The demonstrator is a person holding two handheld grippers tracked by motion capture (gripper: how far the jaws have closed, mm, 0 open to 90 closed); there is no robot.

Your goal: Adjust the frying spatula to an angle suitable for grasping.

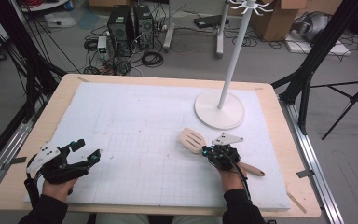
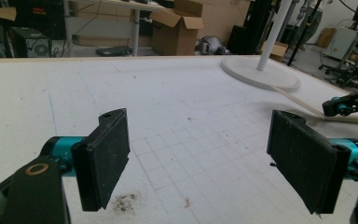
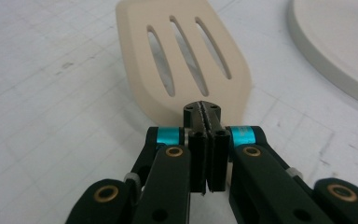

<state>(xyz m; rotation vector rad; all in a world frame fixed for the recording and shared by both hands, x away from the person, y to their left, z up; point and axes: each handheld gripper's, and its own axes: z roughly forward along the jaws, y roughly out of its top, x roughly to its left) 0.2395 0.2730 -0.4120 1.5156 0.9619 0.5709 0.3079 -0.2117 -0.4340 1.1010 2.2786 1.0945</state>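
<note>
A pale wooden slotted spatula [image 1: 193,139] lies on the white gridded mat [image 1: 135,126], right of centre, with its handle end [image 1: 256,171] poking out behind the person's right hand. My right gripper [image 1: 210,151] sits over the spatula's neck. In the right gripper view its jaws are pressed together just behind the slotted head [image 3: 186,56], and nothing shows between the pads. My left gripper [image 1: 87,149] rests at the mat's near left. Its jaws stand wide apart over bare mat [image 2: 200,140], and the spatula's handle [image 2: 303,105] shows far off to its right.
A white pole stand rises from a round base [image 1: 219,109] at the back right of the mat, just beyond the spatula; the base [image 2: 261,74] [image 3: 340,51] also appears in both gripper views. The mat lies on a wooden table [image 1: 286,140]. Dark specks [image 2: 126,203] mark the mat near the left gripper.
</note>
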